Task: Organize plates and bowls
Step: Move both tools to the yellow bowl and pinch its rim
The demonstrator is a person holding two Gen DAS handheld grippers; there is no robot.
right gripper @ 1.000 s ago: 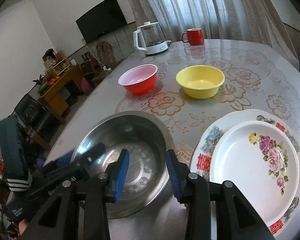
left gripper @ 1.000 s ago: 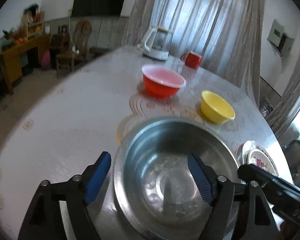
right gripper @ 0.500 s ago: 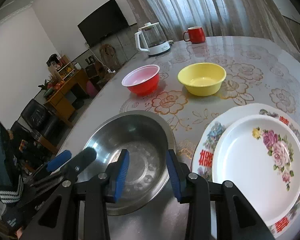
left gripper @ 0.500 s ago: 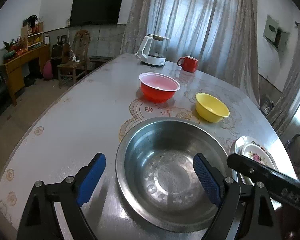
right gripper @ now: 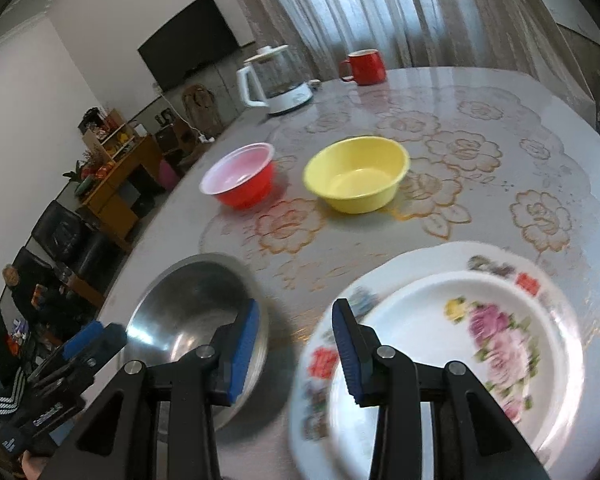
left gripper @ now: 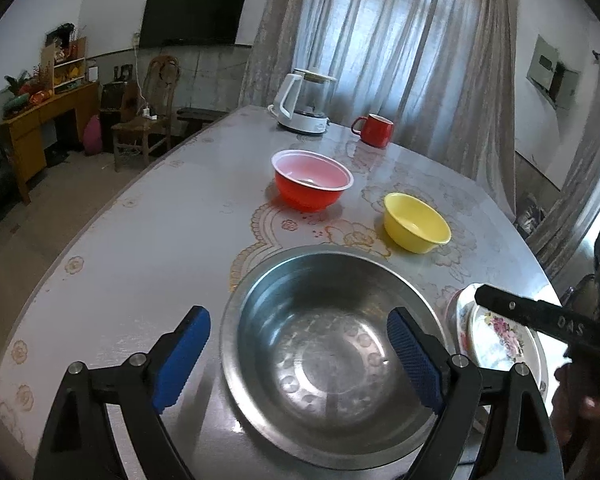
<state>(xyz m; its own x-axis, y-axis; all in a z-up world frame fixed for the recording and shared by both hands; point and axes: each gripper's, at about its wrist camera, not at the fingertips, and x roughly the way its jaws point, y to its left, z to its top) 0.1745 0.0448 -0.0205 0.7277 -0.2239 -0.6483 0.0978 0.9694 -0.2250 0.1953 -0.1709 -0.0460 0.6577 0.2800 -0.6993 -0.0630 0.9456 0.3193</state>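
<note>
A big steel bowl [left gripper: 328, 356] sits on the table close in front of me. My left gripper [left gripper: 296, 320] hangs over its near left rim, open wide. One blue pad is outside the rim, the other is above the inside, and neither touches it. My right gripper [right gripper: 296, 312] is open with nothing between its fingers. It hovers over the gap between the steel bowl [right gripper: 192, 312] and two stacked flowered plates, a small plate [right gripper: 480, 344] on a large plate [right gripper: 488, 264]. Farther back stand a red bowl [right gripper: 240, 180] and a yellow bowl [right gripper: 356, 180].
A white kettle [left gripper: 304, 108] and a red mug [left gripper: 374, 130] stand at the table's far edge by the curtains. The table's left edge curves away toward a room with a chair and a desk. The flowered plates [left gripper: 496, 336] lie near the right edge.
My right gripper has slid right, from over the steel bowl toward the flowered plates. My left gripper has opened wider and drawn back a little from the bowl.
</note>
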